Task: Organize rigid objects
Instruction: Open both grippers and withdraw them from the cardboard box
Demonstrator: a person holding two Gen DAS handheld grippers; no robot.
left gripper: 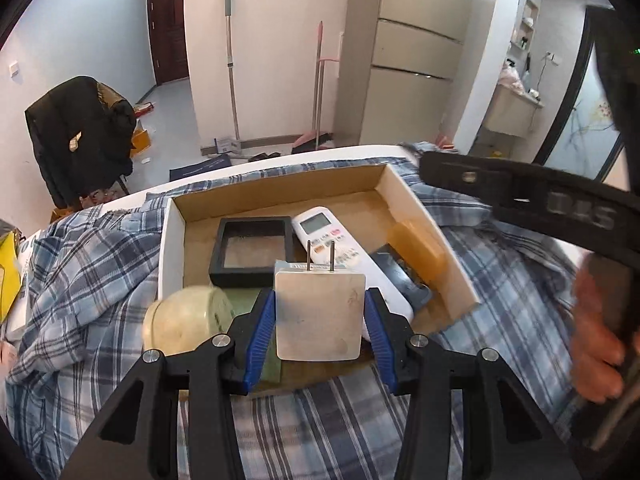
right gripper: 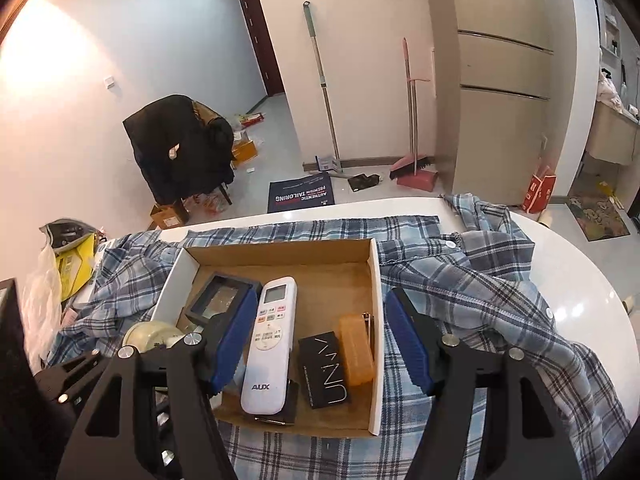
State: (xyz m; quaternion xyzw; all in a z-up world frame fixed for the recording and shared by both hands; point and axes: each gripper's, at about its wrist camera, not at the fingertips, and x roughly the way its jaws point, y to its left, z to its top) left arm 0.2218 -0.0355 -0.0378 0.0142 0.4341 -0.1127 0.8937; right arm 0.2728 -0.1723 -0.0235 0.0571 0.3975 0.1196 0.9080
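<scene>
Blue fingers (left gripper: 262,332) of the left gripper (left gripper: 320,328) squeeze the white plug (left gripper: 320,314) over the box (left gripper: 424,216). Right gripper (right gripper: 320,344) gapes wide, holding nothing. Next, I think, lower the plug into a free spot.

The open right hand-held gripper (right gripper: 320,344) hangs over a cardboard box (right gripper: 376,320), apparently above its white remote (right gripper: 270,344).

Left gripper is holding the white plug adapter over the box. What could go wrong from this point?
1. The white plug adapter, clamped in the left gripper, hangs over the box's crowded near end; dropped there, it may land on the remote or black frame.
2. Its prongs point forward and could scrape the remote.
3. The right gripper, open above the box, may get in the way.
</scene>
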